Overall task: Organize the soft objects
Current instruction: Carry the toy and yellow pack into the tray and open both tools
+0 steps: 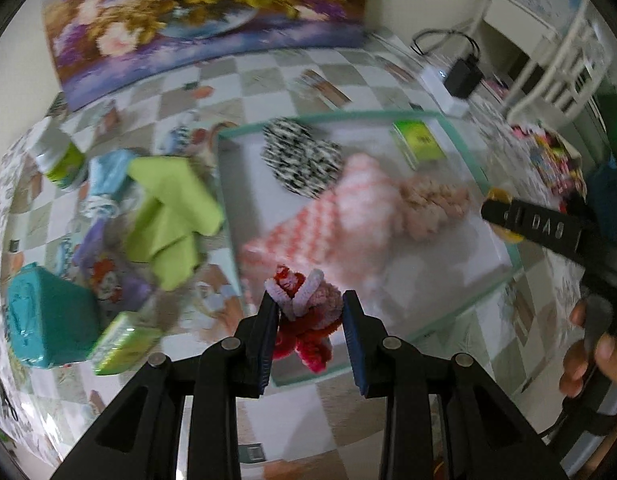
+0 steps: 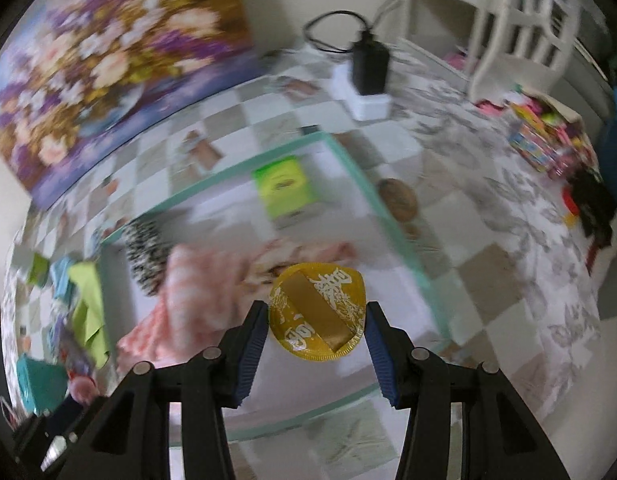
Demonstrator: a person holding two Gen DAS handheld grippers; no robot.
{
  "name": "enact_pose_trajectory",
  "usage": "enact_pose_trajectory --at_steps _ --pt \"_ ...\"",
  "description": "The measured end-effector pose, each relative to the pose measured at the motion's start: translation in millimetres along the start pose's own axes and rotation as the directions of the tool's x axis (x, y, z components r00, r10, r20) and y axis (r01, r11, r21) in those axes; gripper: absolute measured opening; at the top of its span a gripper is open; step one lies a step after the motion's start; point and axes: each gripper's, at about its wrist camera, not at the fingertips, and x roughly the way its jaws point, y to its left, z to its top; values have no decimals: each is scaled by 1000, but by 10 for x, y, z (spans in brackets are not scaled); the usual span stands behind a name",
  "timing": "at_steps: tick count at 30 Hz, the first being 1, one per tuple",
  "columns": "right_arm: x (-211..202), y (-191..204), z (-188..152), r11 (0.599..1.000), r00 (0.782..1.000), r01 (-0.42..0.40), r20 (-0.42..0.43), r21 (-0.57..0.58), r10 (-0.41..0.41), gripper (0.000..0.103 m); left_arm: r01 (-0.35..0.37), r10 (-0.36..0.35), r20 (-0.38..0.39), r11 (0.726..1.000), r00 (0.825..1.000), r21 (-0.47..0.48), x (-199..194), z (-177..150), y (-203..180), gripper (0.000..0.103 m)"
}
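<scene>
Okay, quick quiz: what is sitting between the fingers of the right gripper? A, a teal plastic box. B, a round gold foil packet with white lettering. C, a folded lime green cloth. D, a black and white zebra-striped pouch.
B: the right wrist view shows the round gold foil packet with white lettering between the fingers of the right gripper, above the glass-edged tray.

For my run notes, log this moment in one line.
left tongs: pink-red fuzzy toy | right tongs: gold disc | both above tray

One glass tray [image 1: 474,168]. Inside: one zebra-print pouch [image 1: 300,160], one pink checked cloth [image 1: 340,216], one green box [image 1: 418,144]. Outside, left of tray: one green cloth [image 1: 168,216], one teal box [image 1: 48,320].
</scene>
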Motion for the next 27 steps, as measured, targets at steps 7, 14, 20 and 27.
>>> enact_pose_trajectory --at_steps 7,14,20,27 --pt "123 -67 -19 1000 999 14 -39 8 -14 52 -31 33 -31 997 999 65 187 -30 -206 34" --pt "348 24 -111 999 992 28 -126 -33 -32 52 -45 50 -57 996 997 75 273 -38 -226 51" --pt "343 34 -121 999 991 29 -128 -34 -33 63 -67 71 -44 995 997 78 258 -14 -218 65" --pt "307 52 -100 999 993 27 -110 -32 -31 70 -90 91 -18 995 996 31 202 43 -79 69"
